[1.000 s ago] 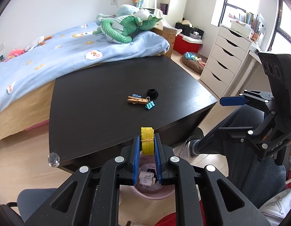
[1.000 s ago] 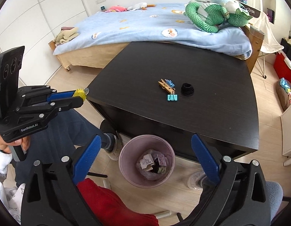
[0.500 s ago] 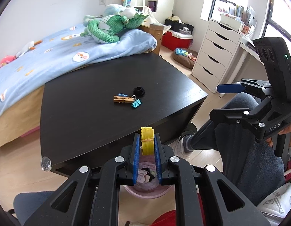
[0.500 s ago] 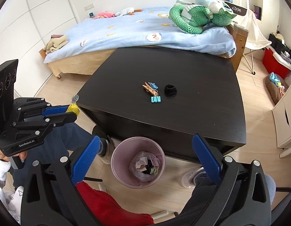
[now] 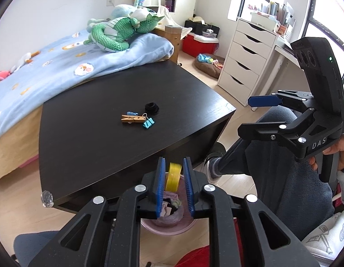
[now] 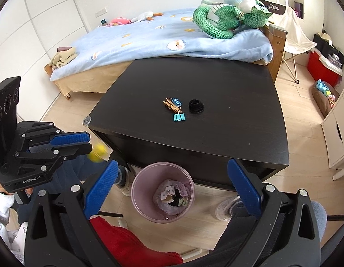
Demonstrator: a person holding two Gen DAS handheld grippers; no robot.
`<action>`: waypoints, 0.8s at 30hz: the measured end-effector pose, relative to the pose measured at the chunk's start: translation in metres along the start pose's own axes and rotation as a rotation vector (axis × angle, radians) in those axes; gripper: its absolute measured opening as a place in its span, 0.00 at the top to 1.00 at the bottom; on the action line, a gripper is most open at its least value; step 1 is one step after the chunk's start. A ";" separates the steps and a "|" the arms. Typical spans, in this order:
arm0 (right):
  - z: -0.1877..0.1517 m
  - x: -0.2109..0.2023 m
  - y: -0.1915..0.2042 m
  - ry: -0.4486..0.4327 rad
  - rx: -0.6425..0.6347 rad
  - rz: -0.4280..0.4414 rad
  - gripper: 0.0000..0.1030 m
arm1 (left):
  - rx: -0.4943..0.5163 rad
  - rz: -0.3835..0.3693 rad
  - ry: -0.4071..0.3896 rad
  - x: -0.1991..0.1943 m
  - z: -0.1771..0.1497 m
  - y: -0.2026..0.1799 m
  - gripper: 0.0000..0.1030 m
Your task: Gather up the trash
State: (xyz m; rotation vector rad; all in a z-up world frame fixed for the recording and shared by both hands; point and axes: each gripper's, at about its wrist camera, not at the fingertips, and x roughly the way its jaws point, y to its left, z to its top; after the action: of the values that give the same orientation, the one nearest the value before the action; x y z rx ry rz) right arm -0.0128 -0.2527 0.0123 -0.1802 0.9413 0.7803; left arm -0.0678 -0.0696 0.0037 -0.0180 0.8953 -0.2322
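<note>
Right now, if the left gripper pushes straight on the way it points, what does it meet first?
Probably the pink bin below the left gripper, whose just-opening jaws have the yellow roll loose between them; depth is unclear.

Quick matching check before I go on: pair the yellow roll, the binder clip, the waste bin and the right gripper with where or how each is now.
1 yellow roll
2 binder clip
3 waste bin
4 right gripper

a on the floor beside the black table
b open and empty
c between the left gripper's blue pads
d on the tabletop by a wooden clothespin

Pairs: 1-c, 2-d, 3-a, 4-b
</note>
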 end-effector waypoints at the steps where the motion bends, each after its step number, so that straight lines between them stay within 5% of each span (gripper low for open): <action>1: 0.000 0.000 0.000 0.000 0.001 -0.001 0.06 | -0.003 -0.003 0.000 0.001 0.000 0.000 0.55; 4: -0.001 0.000 -0.001 -0.001 0.005 -0.002 0.06 | -0.020 0.006 -0.029 0.001 -0.002 0.003 0.12; 12: -0.002 0.002 0.001 0.003 0.007 0.003 0.05 | -0.051 0.086 -0.023 0.002 -0.005 0.013 0.07; 24: 0.000 0.007 0.002 0.006 0.006 0.006 0.05 | -0.096 0.102 -0.031 0.002 -0.005 0.025 0.07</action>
State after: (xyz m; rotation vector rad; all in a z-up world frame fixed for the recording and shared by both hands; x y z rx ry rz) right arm -0.0114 -0.2475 0.0071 -0.1747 0.9499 0.7833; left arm -0.0653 -0.0454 -0.0038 -0.0647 0.8731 -0.0932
